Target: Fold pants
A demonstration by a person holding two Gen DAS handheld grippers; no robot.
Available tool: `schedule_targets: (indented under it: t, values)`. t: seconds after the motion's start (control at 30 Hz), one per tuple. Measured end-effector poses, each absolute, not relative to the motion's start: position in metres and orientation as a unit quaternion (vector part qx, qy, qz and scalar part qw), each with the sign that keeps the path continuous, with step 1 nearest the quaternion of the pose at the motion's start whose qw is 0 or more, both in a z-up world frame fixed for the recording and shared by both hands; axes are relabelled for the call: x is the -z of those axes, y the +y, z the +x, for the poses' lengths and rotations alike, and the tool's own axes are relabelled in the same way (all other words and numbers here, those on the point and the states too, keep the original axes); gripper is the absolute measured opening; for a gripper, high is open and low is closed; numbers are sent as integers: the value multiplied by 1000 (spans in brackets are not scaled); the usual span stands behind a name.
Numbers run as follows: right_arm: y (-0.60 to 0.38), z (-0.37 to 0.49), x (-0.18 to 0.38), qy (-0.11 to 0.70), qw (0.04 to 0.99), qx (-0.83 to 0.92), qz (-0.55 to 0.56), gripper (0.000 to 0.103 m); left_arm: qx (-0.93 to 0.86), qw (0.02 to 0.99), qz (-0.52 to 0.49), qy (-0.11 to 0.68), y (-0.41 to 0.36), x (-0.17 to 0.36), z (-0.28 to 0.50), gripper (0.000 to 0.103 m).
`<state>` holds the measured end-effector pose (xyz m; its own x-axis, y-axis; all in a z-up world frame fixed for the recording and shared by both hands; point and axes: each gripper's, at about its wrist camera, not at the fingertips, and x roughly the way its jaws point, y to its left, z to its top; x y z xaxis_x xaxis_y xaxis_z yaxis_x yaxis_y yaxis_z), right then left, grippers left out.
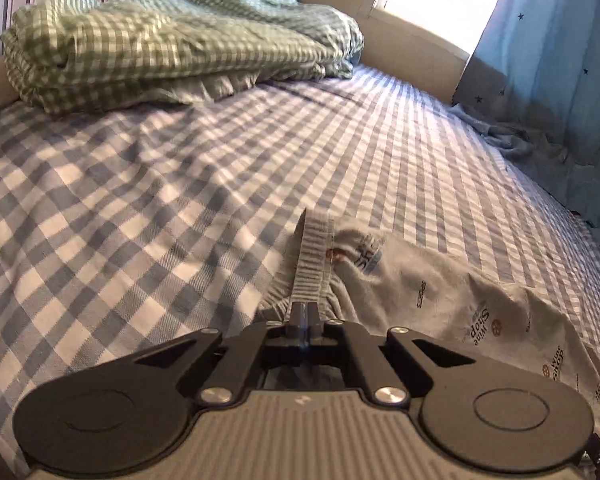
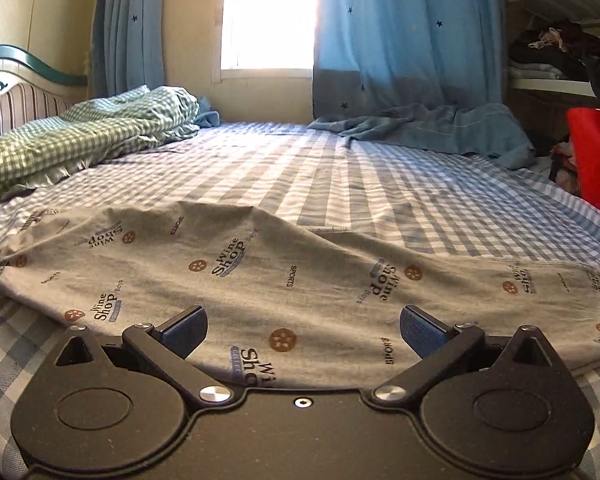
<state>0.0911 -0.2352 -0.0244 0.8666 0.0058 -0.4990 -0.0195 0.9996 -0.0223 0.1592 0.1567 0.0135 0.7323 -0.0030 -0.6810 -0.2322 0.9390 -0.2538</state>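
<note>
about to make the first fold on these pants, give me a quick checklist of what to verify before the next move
1. Left gripper shut on the waistband: ok, fingers pinched together on the ribbed band.
2. Right gripper has hold of the pants: not ok, jaws open above the cloth.
3. Pants spread flat: not ok, a raised ridge runs across the middle.
4. Room on the bed sheet beyond the pants: ok.
5. Green blanket apart from the pants: ok.
6. Far leg ends lined up: cannot tell.
</note>
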Motion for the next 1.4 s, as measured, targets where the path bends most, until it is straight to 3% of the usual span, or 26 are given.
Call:
schedule_targets:
  t: [0.13, 0.27, 0.3, 0.37, 0.43, 0.6, 0.67, 0.9, 1.03, 1.1, 1.17, 1.2, 1.4]
  values:
    - [-233, 93, 27, 263, 965, -12, -13, 102, -68, 930, -108, 344, 150, -25, 152, 0]
    - [-231, 91, 30, 265, 964, -15, -13, 102, -27, 910, -171, 375, 164, -14, 145, 3]
    - [-231, 90, 30, 265, 964, -17, -12, 102, -24, 908, -187, 373, 167, -12, 142, 7]
    - [-230, 90, 34, 271, 962, -20, -13, 102, -22, 906, -204, 371, 171, -7, 139, 36]
    - [-229, 90, 36, 274, 961, -19, -15, 102, -21, 904, -212, 370, 170, -5, 139, 49]
    - [-230, 91, 35, 270, 963, -24, 6, 102, -10, 893, -251, 374, 169, -3, 155, 47]
    - [-230, 94, 38, 276, 961, -26, 12, 102, -34, 889, -239, 390, 164, 0, 165, 0]
    - [-231, 96, 42, 286, 958, -26, 25, 102, -102, 944, -64, 307, 127, -26, 148, 0]
    - [-227, 98, 47, 293, 956, -25, 18, 102, -63, 928, -123, 345, 142, -13, 149, 0]
    - [-227, 97, 48, 292, 956, -26, 17, 102, -37, 919, -181, 348, 155, -11, 141, 6]
    - [-227, 98, 50, 292, 956, -26, 15, 102, -25, 914, -208, 347, 163, -9, 135, 41]
    - [-225, 99, 50, 292, 956, -26, 12, 102, -23, 913, -213, 348, 164, -9, 134, 47]
    - [-223, 99, 50, 292, 956, -27, 7, 102, -5, 892, -253, 375, 165, -1, 156, 51]
